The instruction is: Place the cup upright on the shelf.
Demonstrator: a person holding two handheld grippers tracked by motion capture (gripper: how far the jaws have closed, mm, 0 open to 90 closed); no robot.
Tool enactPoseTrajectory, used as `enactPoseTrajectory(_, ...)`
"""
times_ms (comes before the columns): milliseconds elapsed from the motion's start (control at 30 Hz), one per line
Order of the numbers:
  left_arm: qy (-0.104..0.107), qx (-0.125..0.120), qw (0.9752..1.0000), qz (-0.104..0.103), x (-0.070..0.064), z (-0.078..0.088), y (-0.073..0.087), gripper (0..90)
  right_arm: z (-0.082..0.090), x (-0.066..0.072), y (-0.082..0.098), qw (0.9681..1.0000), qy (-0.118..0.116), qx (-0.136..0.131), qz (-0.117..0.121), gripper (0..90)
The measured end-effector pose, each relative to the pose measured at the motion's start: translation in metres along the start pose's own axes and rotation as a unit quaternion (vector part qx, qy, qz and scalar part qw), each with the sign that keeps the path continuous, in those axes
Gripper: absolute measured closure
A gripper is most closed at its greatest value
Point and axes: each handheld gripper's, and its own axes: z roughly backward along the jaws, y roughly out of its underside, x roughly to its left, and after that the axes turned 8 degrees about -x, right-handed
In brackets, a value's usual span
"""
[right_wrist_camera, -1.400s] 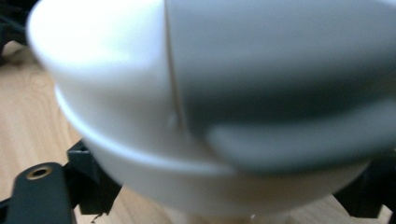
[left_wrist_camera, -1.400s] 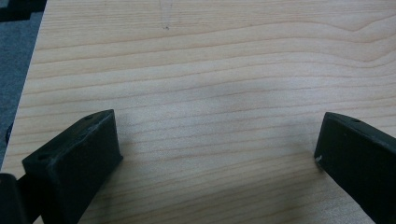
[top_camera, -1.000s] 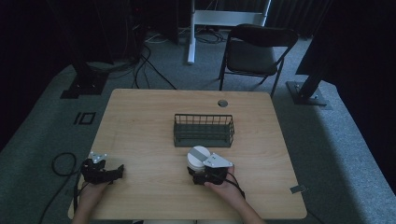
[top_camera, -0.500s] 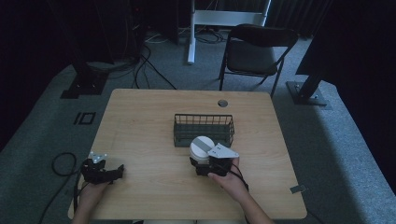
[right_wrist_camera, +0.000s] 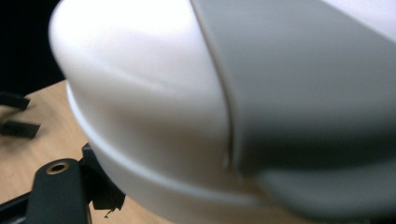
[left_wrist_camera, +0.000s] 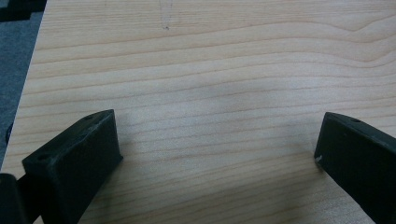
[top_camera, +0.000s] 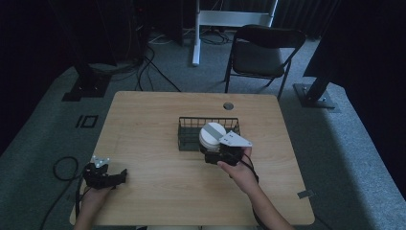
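Left gripper [top_camera: 115, 176]: near-left table [top_camera: 143, 124] corner, jaws spread wide over bare wood, holding nothing. Right gripper [top_camera: 218, 154]: mid-table, jaws clamped on a round white-and-grey container [top_camera: 211, 135], held above the near rim of the black wire basket [top_camera: 189, 136]. Beyond: grommet hole [top_camera: 228, 106] at the far table edge; folding chair [top_camera: 261, 52] on the floor behind.

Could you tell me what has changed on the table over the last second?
The right gripper, shut on the white round object, carried it forward from the bare tabletop to over the wire basket. The left gripper, open, and the basket stayed put.
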Motion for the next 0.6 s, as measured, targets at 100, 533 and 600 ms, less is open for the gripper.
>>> enactPoseTrajectory(100,0.000,0.000,1.0000,0.000,0.000,0.000,0.000,0.2,-0.002,-0.003,-0.006,1.0000,0.006,-0.004,0.002,18.5)
enactPoseTrajectory(533,0.000,0.001,1.0000,-0.001,0.000,0.000,0.000,0.2,-0.018,-0.031,-0.031,0.9974,0.069,-0.016,-0.012,18.5)
enactPoseTrajectory(600,0.000,0.000,1.0000,-0.001,0.000,0.000,0.000,0.2,-0.022,-0.036,-0.031,0.9966,0.081,-0.014,-0.011,18.5)
